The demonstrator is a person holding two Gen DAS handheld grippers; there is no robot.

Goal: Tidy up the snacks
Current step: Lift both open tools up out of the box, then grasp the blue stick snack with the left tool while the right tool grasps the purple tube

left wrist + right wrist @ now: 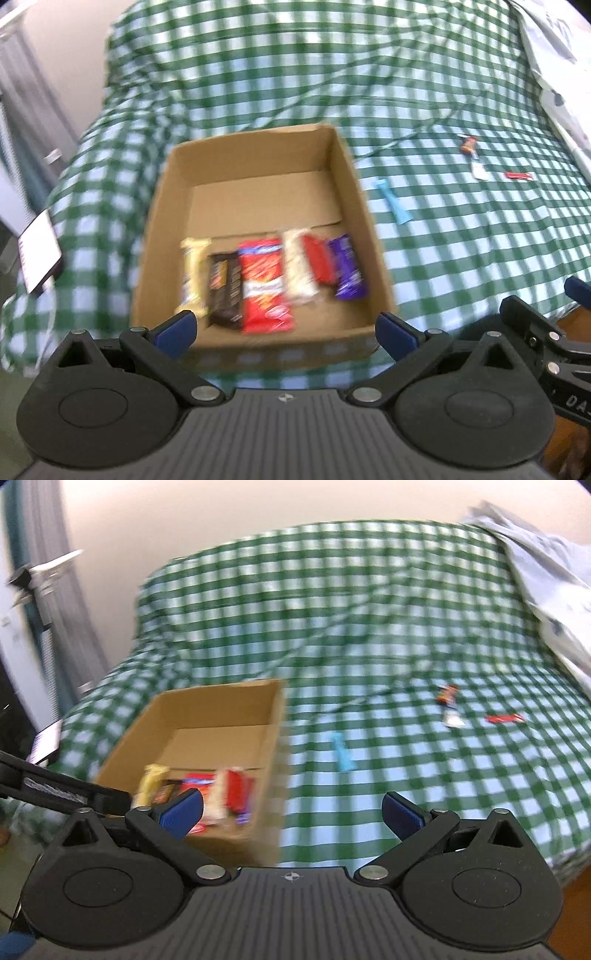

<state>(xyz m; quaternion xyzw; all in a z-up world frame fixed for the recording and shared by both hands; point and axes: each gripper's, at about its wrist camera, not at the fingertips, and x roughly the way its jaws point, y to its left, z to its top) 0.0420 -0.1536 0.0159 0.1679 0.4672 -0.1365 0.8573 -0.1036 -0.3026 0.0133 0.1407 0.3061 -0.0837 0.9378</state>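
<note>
An open cardboard box (343, 173) (273, 716) sits on a green checked bedspread (461, 240). Along its near side lie several snack packs: a cream bar (192, 277), a dark bar (223, 291), a red bag (264, 284), a white and red pack (306, 266) and a purple bar (349, 271). Right of the box lie a light blue wrapper (393, 201) (341, 755), a small orange and white snack (471, 151) (448, 705) and a red bar (521, 176) (504, 719). My left gripper (286, 328) hangs open and empty over the box's near wall. My right gripper (291, 810) is open and empty beside the box's right wall.
A phone (38, 254) with a lit screen lies at the bed's left edge. A grey patterned pillow or bag (546, 587) rests at the far right. A pale wall and a grey stand (40, 590) are behind and left of the bed. Both views are motion blurred.
</note>
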